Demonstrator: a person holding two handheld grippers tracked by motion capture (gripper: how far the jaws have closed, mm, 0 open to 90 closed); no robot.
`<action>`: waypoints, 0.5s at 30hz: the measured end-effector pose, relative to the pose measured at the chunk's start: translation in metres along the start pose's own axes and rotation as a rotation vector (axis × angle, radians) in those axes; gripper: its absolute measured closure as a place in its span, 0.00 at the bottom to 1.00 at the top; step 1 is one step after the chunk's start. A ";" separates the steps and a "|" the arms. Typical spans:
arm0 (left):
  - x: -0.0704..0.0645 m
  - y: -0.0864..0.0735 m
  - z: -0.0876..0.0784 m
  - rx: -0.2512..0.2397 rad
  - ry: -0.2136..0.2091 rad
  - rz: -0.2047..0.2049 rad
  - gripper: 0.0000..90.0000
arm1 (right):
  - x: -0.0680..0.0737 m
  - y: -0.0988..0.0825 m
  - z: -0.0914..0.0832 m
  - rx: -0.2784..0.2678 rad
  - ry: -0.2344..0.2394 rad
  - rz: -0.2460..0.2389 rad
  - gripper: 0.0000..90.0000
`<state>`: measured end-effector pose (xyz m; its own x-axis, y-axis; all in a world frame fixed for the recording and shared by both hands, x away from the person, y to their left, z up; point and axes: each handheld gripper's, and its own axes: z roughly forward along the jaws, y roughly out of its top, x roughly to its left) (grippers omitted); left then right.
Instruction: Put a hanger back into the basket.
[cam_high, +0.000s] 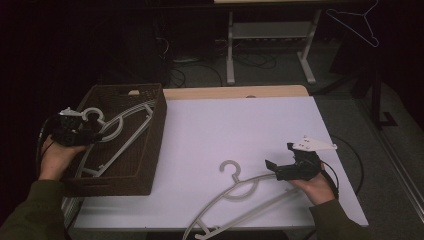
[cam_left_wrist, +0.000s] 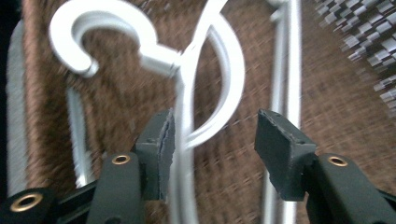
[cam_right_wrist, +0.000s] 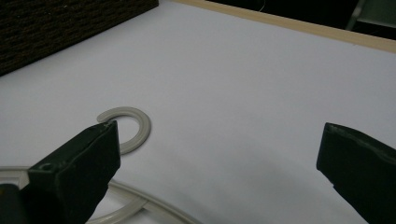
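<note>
Over at the left edge of the table (cam_high: 240, 125), left gripper (cam_high: 95, 134) hanging over the near-left part of the brown woven basket (cam_high: 150, 165), held in a hand (cam_high: 57, 155) coming in from below. Jaws parted and released, nothing clamped: in the left gripper view the pads (cam_left_wrist: 163, 149) standing apart, with the neck of the white hanger (cam_left_wrist: 187, 107) passing just beside the left-hand pad, no squeeze on it. That white hanger lying inside the basket, hook (cam_left_wrist: 88, 39) up toward the far-left corner, arms slanting down toward the near side, a second pale bar running alongside it on the right. Picture a bit blurred there, so touching or not between pad and neck hard to call.

Over on the right, right gripper (cam_high: 272, 167) hovering low above the white tabletop, grey plate on top, held from the near-right side. Jaws spread wide, empty, gripping nothing; in the right gripper view a broad gap of bare table between them. Second hanger (cam_high: 235, 192), greyish, flat on the table near the front edge, hook (cam_right_wrist: 130, 128) pointing far, shoulder running just beside the right gripper's left-hand jaw, lower end reaching past the near edge. Basket and this hanger well apart
</note>
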<state>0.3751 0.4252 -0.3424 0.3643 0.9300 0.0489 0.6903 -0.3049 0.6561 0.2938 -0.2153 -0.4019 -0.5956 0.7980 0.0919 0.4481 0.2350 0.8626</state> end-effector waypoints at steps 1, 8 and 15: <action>-0.003 0.002 -0.001 -0.013 -0.014 0.002 0.46 | 0.000 0.000 0.000 -0.001 0.001 -0.002 0.00; -0.026 0.016 -0.007 -0.097 -0.089 0.009 0.37 | 0.000 0.000 0.000 -0.002 -0.001 -0.006 0.00; -0.053 0.030 -0.013 -0.161 -0.160 0.017 0.26 | 0.000 0.001 -0.001 -0.004 0.002 -0.004 0.00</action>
<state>0.3684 0.3695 -0.3155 0.4784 0.8767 -0.0502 0.5788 -0.2719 0.7688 0.2935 -0.2162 -0.4005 -0.5986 0.7960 0.0895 0.4432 0.2360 0.8648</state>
